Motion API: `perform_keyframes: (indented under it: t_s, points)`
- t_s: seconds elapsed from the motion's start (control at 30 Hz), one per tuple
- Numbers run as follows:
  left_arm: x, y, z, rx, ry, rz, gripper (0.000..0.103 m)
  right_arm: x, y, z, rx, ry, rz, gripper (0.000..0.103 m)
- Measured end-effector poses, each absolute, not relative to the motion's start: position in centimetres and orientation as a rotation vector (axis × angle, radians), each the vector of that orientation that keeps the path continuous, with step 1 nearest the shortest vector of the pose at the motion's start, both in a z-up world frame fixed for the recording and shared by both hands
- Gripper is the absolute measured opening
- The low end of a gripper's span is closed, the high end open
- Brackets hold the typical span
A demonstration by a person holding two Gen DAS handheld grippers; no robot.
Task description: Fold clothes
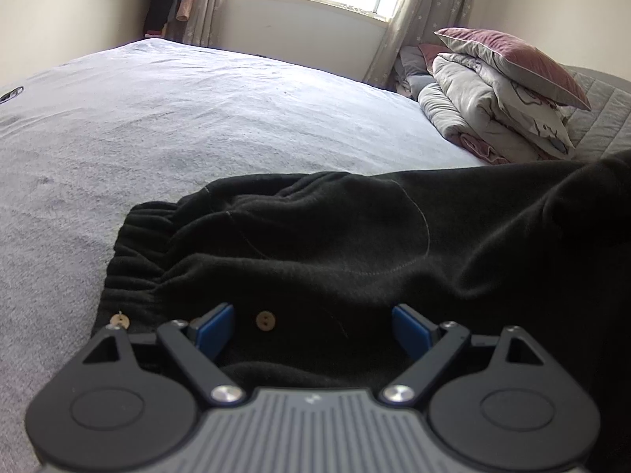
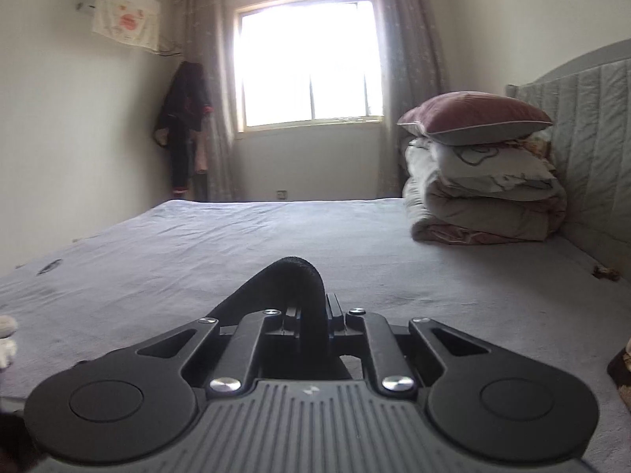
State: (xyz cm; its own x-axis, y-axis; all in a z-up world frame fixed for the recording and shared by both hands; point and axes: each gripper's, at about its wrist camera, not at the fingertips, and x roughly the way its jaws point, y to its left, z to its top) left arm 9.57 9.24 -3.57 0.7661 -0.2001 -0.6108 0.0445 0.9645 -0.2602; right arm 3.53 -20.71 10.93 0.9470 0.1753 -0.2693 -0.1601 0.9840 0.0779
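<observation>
Trousers (image 1: pixel 315 236) on bed (image 1: pixel 197 118), fold pinched, probably cuff.

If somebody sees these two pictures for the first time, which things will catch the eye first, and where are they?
First, the black garment spread on the grey bed just beyond the open left claw, its gathered waistband toward the left. Next, the right claw shut on a raised fold of that black cloth. Then the bright window behind, and the stacked bedding by the headboard at right.
</observation>
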Motion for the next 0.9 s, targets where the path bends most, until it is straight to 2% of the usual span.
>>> perform_keyframes:
  t_s: [0.2,0.47,0.73,0.8,0.83,0.9]
  points:
    - [9.3,10.3,-2.9,-0.266,0.665,-0.114,0.088,-0.8,-15.9,10.0,-0.040,0.341,0.327,0.013]
    - [8.6,11.9,-1.9,-0.355,0.659,-0.149,0.088,-3.7,-10.5,5.0,-0.136,0.519,0.458,0.013]
    - [8.3,10.9,-2.4,-0.477,0.746,-0.399,0.087,-4.6,-6.4,0.9,-0.258,0.639,0.453,0.014]
    - [8.1,9.7,-2.8,-0.439,0.761,-0.401,0.086,-4.6,-5.7,1.3,-0.292,0.635,0.439,0.018]
    - [8.0,9.0,-2.9,-0.398,0.763,-0.386,0.082,-4.6,-5.7,1.9,-0.294,0.633,0.445,0.020]
    - [7.9,7.9,-3.2,-0.321,0.767,-0.353,0.075,-4.5,-6.2,3.2,-0.283,0.637,0.456,0.032]
